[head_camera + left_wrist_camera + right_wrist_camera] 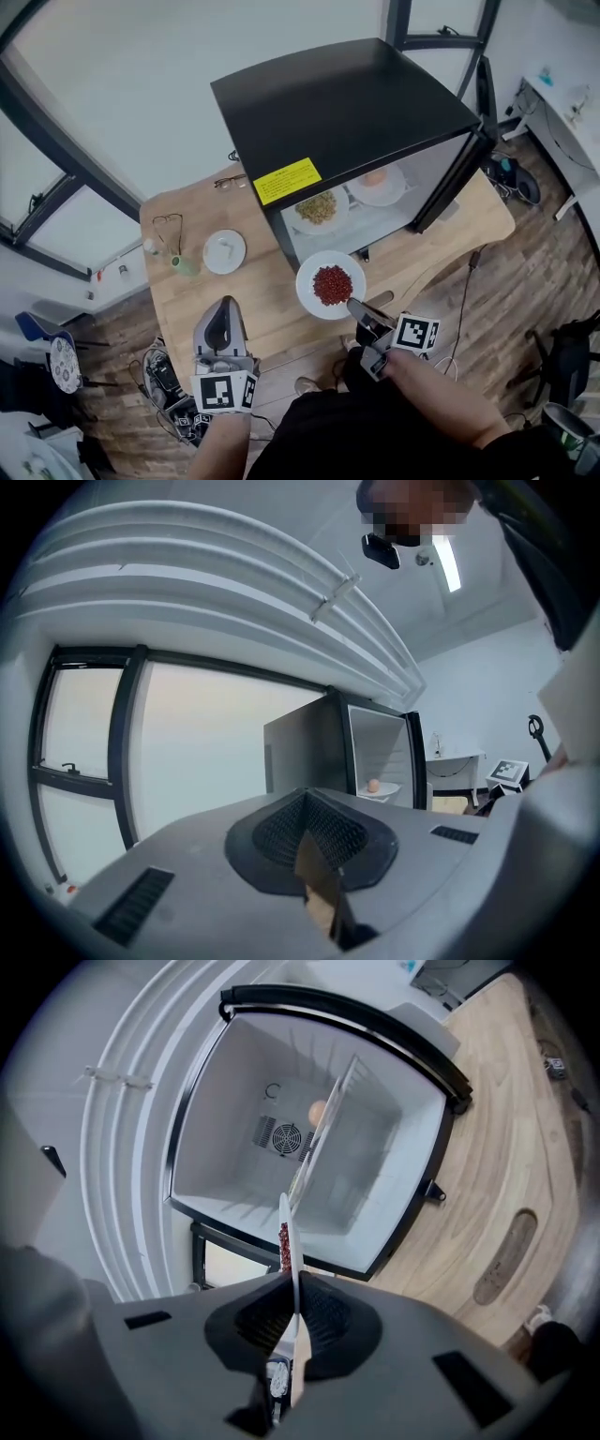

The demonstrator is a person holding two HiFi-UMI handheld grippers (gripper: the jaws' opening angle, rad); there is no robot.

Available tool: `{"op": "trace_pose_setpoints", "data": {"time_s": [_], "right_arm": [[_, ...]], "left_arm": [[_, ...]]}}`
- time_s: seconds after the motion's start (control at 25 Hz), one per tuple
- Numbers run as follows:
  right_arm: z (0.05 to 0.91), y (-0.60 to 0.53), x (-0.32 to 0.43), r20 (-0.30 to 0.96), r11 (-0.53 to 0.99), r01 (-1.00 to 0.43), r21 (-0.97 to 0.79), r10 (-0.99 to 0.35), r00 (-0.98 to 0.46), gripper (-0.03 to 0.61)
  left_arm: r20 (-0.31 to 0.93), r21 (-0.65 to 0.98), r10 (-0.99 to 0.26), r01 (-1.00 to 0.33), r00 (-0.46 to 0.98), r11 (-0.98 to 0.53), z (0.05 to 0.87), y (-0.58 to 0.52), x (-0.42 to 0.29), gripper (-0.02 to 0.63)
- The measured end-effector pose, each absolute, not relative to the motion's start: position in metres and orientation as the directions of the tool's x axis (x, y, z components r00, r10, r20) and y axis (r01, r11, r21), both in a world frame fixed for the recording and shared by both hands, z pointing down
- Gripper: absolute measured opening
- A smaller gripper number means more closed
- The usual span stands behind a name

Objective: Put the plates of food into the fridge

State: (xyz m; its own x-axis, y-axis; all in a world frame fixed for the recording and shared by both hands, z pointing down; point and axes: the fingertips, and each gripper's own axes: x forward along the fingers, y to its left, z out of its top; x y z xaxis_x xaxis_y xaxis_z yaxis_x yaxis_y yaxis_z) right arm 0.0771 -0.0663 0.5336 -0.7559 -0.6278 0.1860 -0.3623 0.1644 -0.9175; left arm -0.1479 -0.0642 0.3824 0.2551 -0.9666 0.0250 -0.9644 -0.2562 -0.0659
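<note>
A white plate of red food (331, 284) hangs over the table just in front of the open black fridge (347, 103). My right gripper (356, 306) is shut on the plate's near rim. In the right gripper view the plate (286, 1232) shows edge-on between the jaws of my right gripper (296, 1283), facing the white fridge interior (244, 1157). On the fridge shelf sit a plate of yellowish food (317, 208) and a plate with an orange item (378, 183). My left gripper (220, 328) is over the table's near edge, shut and empty; its view shows the left gripper (307, 803) and the fridge (309, 752).
The fridge door (450, 178) stands open at the right. On the wooden table (253, 300) left of the fridge lie a small white dish (225, 251), a green bottle (185, 265) and glasses (169, 225). Bare wood lies in front of the fridge.
</note>
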Motion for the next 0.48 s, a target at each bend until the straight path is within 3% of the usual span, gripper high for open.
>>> {"op": "trace_pose_setpoints", "data": {"time_s": [0.2, 0.48], "right_arm": [[0.527, -0.082, 0.094, 0.14, 0.184, -0.329, -0.926, -0.641, -0.754, 0.032], [0.538, -0.105, 0.117, 0.172, 0.147, -0.341, -0.929, -0.644, -0.745, 0.032]], "left_arm": [[0.024, -0.074, -0.963, -0.96, 0.268, -0.269, 0.379, -0.081, -0.13, 0.003], [0.037, -0.074, -0.967, -0.965, 0.25, -0.252, 0.384, -0.099, -0.117, 0.003]]}}
